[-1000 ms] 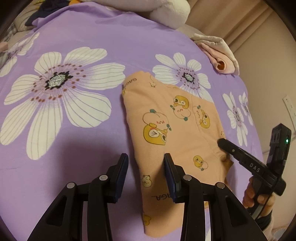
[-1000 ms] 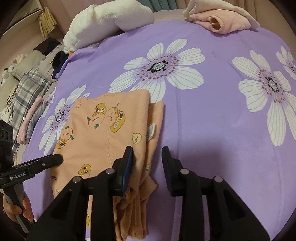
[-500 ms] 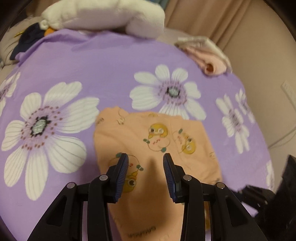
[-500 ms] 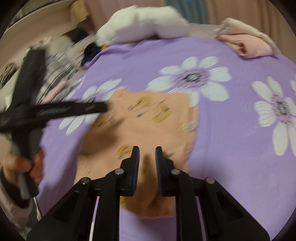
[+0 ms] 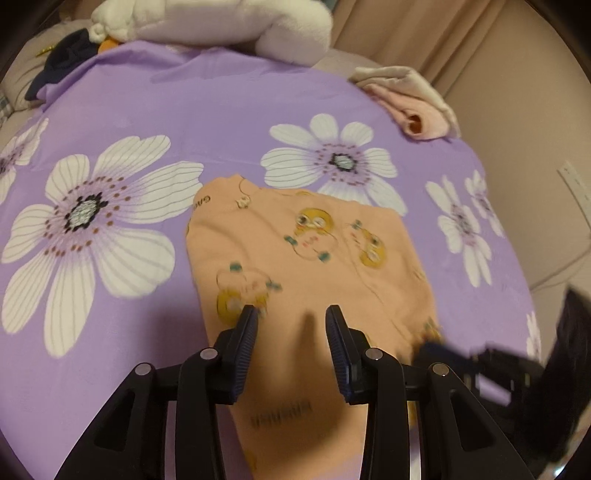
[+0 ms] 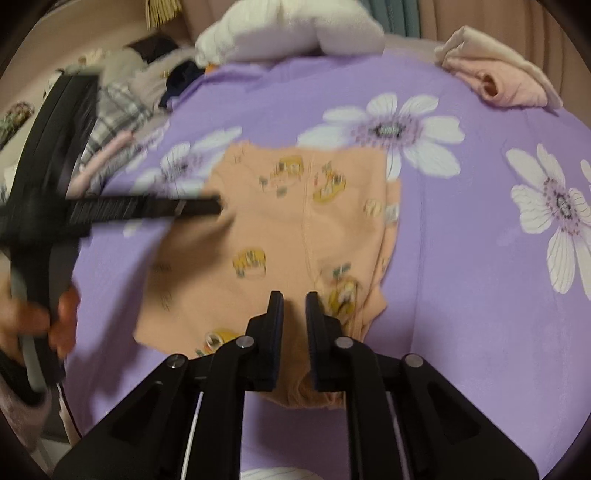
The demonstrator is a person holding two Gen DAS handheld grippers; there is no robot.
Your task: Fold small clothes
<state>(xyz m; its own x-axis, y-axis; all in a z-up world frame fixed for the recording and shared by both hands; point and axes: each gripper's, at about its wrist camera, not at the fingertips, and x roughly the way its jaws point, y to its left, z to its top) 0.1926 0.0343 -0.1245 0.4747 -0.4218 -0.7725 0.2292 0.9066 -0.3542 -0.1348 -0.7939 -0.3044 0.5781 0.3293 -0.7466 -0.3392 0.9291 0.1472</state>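
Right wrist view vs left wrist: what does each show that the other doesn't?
Only the right wrist view: the left hand on its handle, a plaid cloth past the bed's left edge, and the garment's layered right edge.

Only the left wrist view: a wall outlet at right and the print near the garment's close end.

Both: the peach garment lying flat on the purple sheet, the pink clothes at the far corner, the white plush, and each other's claw.
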